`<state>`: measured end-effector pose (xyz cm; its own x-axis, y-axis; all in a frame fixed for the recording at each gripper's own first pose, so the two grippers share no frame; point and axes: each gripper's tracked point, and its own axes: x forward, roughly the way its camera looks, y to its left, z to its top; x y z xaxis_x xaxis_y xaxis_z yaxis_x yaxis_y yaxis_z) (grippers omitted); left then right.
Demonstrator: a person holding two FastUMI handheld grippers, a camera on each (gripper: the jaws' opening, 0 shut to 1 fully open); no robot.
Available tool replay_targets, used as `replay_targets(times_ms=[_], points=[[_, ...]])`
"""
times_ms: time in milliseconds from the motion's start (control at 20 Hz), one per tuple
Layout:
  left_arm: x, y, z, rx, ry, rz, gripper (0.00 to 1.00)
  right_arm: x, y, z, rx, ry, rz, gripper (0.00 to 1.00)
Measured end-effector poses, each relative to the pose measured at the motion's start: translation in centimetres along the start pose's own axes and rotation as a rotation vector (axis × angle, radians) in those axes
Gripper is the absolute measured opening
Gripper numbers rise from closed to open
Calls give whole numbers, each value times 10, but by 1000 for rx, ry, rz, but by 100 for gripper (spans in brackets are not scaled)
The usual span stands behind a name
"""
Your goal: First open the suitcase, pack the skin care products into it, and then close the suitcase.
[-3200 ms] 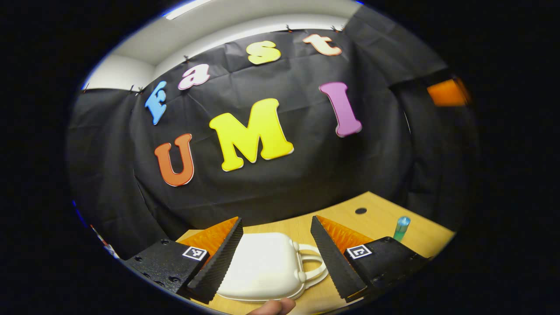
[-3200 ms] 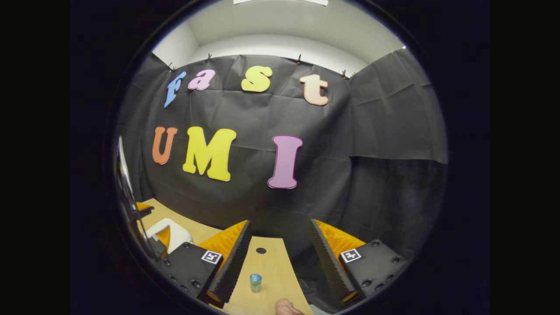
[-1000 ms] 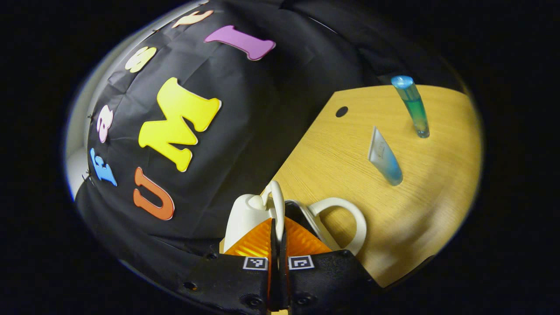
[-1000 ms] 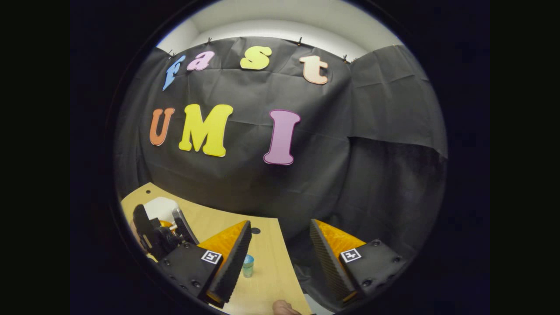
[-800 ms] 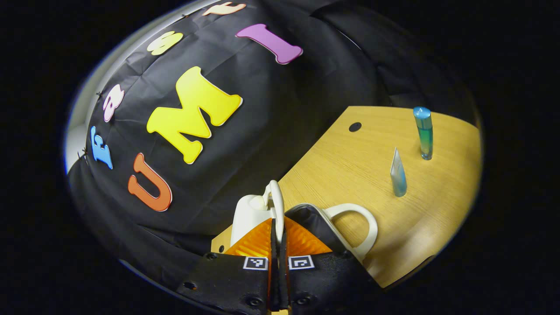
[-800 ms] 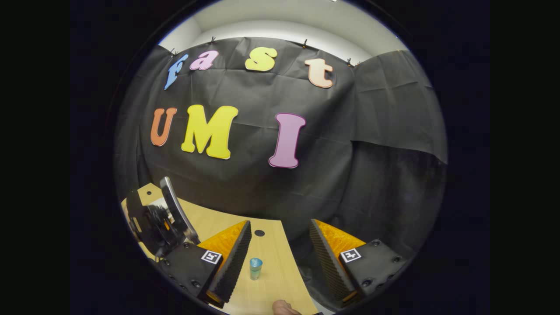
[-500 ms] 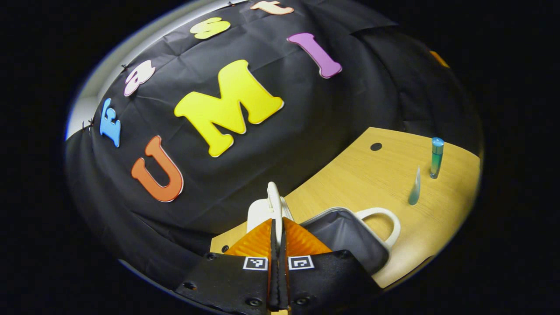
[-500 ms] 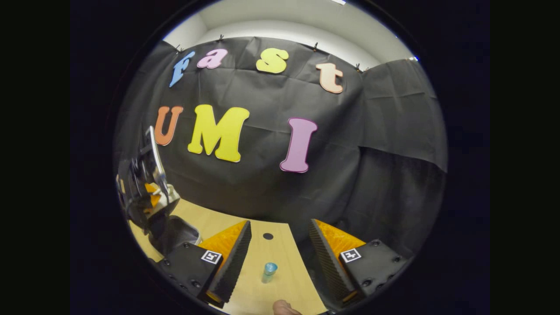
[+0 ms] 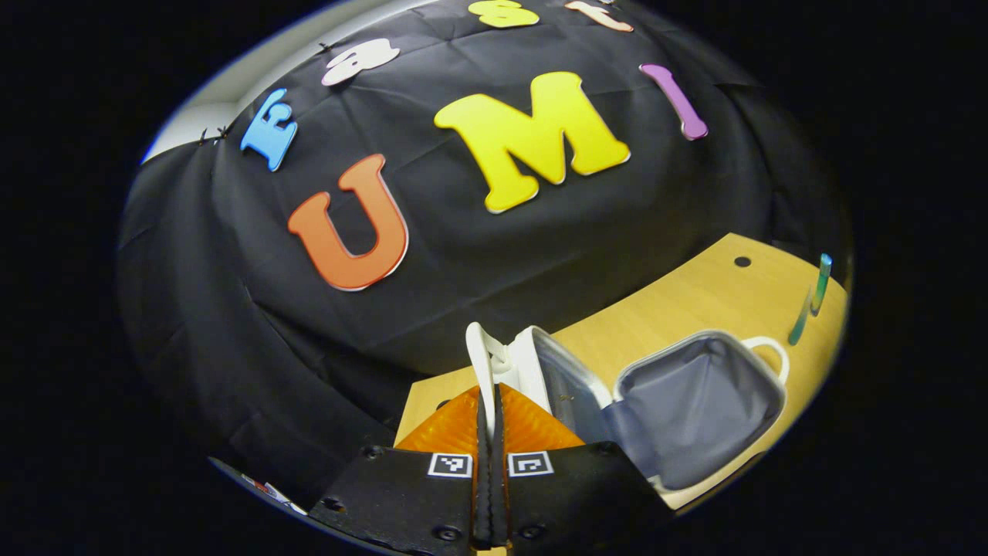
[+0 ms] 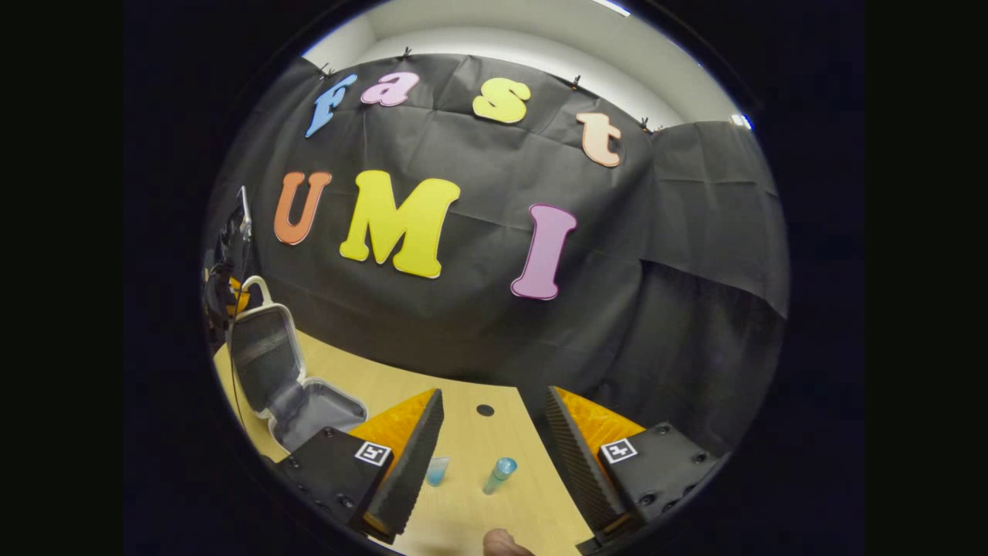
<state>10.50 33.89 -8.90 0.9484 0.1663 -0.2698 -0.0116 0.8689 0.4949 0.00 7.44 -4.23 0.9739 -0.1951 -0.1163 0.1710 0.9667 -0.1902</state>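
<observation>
- My left gripper (image 9: 488, 401) is pinched tight on the white handle (image 9: 480, 363) of the suitcase lid (image 9: 532, 371), both fingers pressed flat against it with no gap between them.
- In the left gripper view I see the lid standing up on edge, and the other half of the suitcase (image 9: 695, 405) lying open on the wooden table (image 9: 671, 305), its grey lining facing up.
- That lower half has its own white handle (image 9: 768, 351) pointing toward the far side of the table.
- Past that handle, near the table's edge, I can see two skin care tubes standing close together: a teal tube (image 9: 820, 282) and a paler tube (image 9: 799, 328) just in front of it.
- My right gripper (image 10: 490, 455) hangs with its jaws wide apart, holding nothing, above the table.
- In the right gripper view the two tubes sit between my fingers: the blue-capped one (image 10: 499, 473) leans over, the paler one (image 10: 437, 469) is partly hidden behind the left-hand finger.
- Far left in that view, I see the open suitcase (image 10: 297, 401) with its lid raised and the left gripper (image 10: 224, 293) at the top of it.
- A fingertip (image 10: 505, 543) shows at the bottom edge.
</observation>
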Motion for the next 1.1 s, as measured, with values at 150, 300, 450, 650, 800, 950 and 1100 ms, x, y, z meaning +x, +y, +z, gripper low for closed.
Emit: replay_targets(times_ms=[150,300,450,650,800,950,1100], points=[[31,29,-71,-40,110,16,3,-5,10,-3,-8,15,-18,80],[46,36,-134,-147,237,-21,3,-6,11,-10,-37,35,-36,80],[48,25,-172,-238,334,-74,3,-5,6,-21,-21,84,-59,80],[55,3,-209,-327,395,-135,3,-7,-9,-39,6,145,-113,80],[58,-3,-218,-417,397,-152,8,-13,-33,-54,53,189,-168,80],[58,6,-227,-460,408,-109,24,-16,-56,-69,109,222,-204,80],[41,21,-215,-497,376,-54,50,-10,-76,-78,103,229,-223,80]])
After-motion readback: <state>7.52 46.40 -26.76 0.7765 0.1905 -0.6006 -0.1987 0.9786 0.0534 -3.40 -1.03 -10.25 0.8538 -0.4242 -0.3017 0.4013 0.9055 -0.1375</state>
